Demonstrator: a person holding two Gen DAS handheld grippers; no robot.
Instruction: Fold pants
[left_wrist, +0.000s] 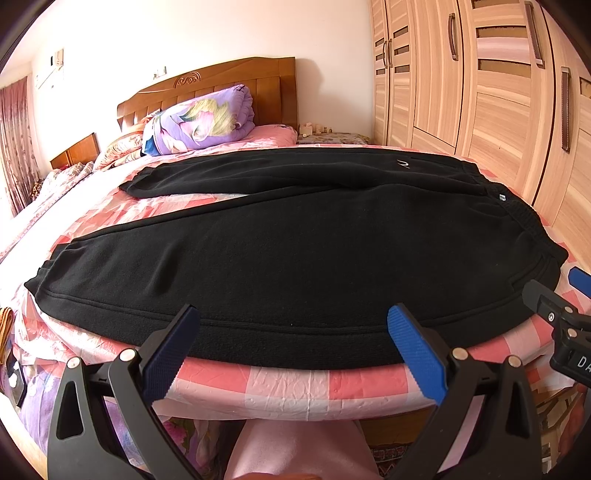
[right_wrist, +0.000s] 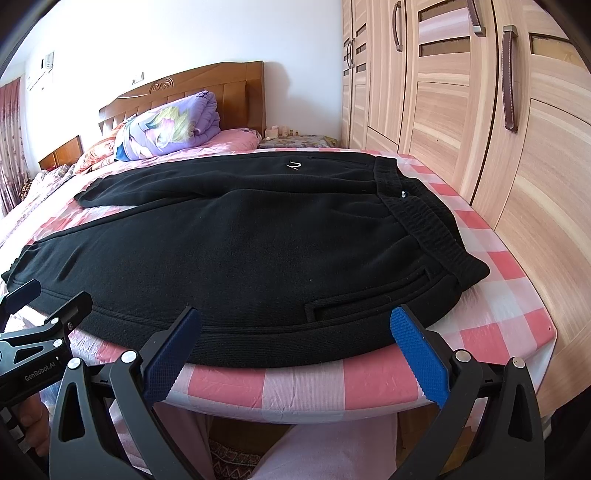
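Black sweatpants (left_wrist: 280, 254) lie flat on the bed, waistband at the right, legs spread toward the left; they also show in the right wrist view (right_wrist: 240, 251). My left gripper (left_wrist: 293, 317) is open and empty, its blue pads just above the near leg's side seam at the bed's front edge. My right gripper (right_wrist: 295, 317) is open and empty, near the hip pocket below the waistband (right_wrist: 428, 225). Each gripper shows at the edge of the other's view, the right one (left_wrist: 554, 306) and the left one (right_wrist: 40, 302).
The bed has a pink checked sheet (right_wrist: 498, 295). A folded purple quilt (left_wrist: 199, 122) and pillows sit by the wooden headboard (left_wrist: 221, 81). A tall wooden wardrobe (right_wrist: 480, 110) stands close along the bed's right side. A nightstand (left_wrist: 332, 137) is at the back.
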